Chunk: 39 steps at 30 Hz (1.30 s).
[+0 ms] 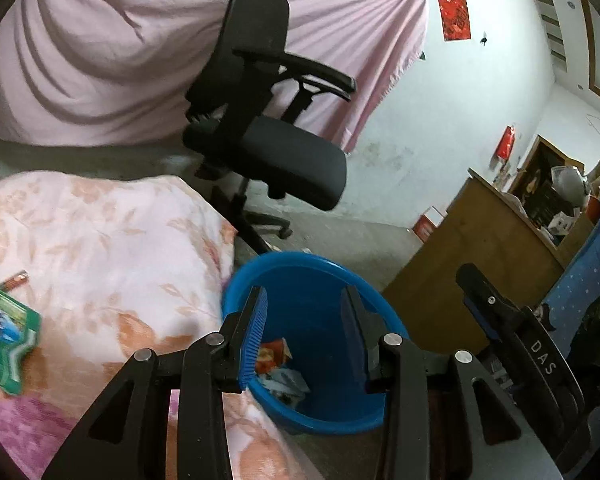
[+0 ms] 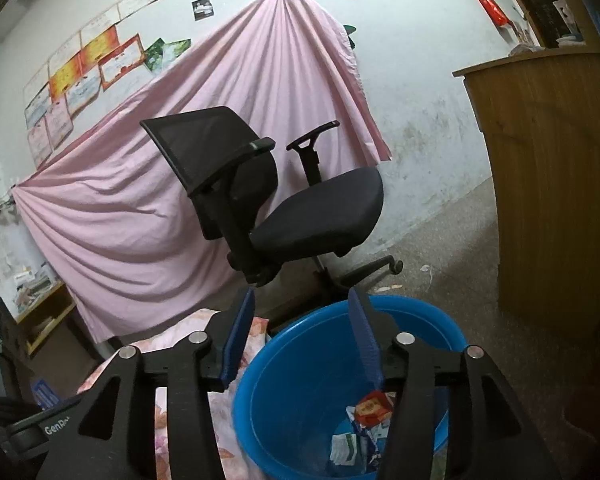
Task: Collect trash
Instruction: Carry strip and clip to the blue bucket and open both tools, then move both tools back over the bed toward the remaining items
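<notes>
The left gripper [image 1: 304, 320] hangs over the blue bucket [image 1: 300, 268], its blue-padded fingers [image 1: 256, 336] spread wide with nothing between them. Through the gap, at the bottom of the bucket, lie a red and orange wrapper [image 1: 272, 356] and some pale crumpled packets [image 1: 284, 384]. The right gripper [image 2: 304, 336] also sits above the bucket [image 2: 416, 320], just inside its near rim, with its jaws equally wide apart and empty; below it in the right wrist view a red wrapper [image 2: 374, 410] rests on top of white and blue scraps [image 2: 348, 448]. In the left wrist view the right gripper's black body [image 1: 532, 344] shows just to the right of the bucket.

The bucket stands on the grey floor, touching the edge of a bed covered by a pink floral blanket [image 1: 112, 248]. On that blanket, well to the left of the bucket, lies a green packet [image 1: 4, 336], with a small reddish-brown wrapper [image 1: 16, 280] just above it. Behind the bucket stands a black office chair [image 2: 292, 200], and behind the chair a pink sheet [image 2: 172, 208] is stretched across the wall. To the right of the bucket is a wooden cabinet [image 2: 552, 184].
</notes>
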{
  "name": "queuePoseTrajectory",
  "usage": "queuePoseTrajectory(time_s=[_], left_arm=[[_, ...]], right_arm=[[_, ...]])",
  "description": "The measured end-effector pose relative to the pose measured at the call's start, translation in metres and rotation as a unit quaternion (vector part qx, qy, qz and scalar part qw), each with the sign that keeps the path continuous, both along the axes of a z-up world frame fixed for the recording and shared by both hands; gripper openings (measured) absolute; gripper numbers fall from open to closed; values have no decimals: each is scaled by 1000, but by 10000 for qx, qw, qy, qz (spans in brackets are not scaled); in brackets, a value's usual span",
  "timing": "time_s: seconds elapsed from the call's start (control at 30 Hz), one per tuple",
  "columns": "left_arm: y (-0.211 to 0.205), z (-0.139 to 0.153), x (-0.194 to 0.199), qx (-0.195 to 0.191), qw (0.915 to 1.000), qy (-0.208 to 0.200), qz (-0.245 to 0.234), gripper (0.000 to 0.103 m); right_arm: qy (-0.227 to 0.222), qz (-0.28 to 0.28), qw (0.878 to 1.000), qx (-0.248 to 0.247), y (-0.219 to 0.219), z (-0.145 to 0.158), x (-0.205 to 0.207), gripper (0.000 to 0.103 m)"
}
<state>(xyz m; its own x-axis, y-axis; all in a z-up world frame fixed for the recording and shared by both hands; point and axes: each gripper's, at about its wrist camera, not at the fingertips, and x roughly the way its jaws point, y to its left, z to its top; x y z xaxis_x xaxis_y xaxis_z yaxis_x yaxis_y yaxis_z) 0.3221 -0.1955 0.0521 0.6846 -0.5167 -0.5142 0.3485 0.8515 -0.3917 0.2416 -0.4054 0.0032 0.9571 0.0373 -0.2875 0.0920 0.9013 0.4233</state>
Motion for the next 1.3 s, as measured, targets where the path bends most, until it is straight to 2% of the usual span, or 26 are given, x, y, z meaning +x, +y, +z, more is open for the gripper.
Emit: queuePoseTrajectory(time_s=[0.2,0.23,0.33,0.53,0.7,0.73,0.8,1.07,1.2,1.3], left_arm=[[28,17,-11,119,9984,-426,360,41],[33,20,-13,158,9978,-492,421,42],[55,30,-23,255,9943,-768,688,55],[107,42,-41,288,9865,-1106,1171,75],[153,49,-59,217,9773,-1342,1626,88],[162,51,-64,249,9736,-1435,1757,91],[176,52,-73,304,9648,-1635,2035,100],[224,42,-101,705,9385,-2086,2660,101],[237,23,-105,932,9298,-2168,2825,101],[244,9,-105,1066,9274,-2149,2870,101]], right_arm=[[-228,108,9995,-176,13,9,-4,55],[-280,128,9993,-205,16,13,-5,59],[-482,180,9983,-258,27,21,-9,75],[-856,488,9943,-405,59,36,-12,84],[-1202,737,9890,-448,87,44,-14,94],[-1276,780,9877,-451,94,46,-15,101],[-1443,834,9850,-454,104,48,-17,103],[-1679,1435,9713,-882,159,55,-14,103],[-1583,1706,9647,-1235,188,50,-10,103],[-1455,1895,9600,-1461,206,42,-6,103]])
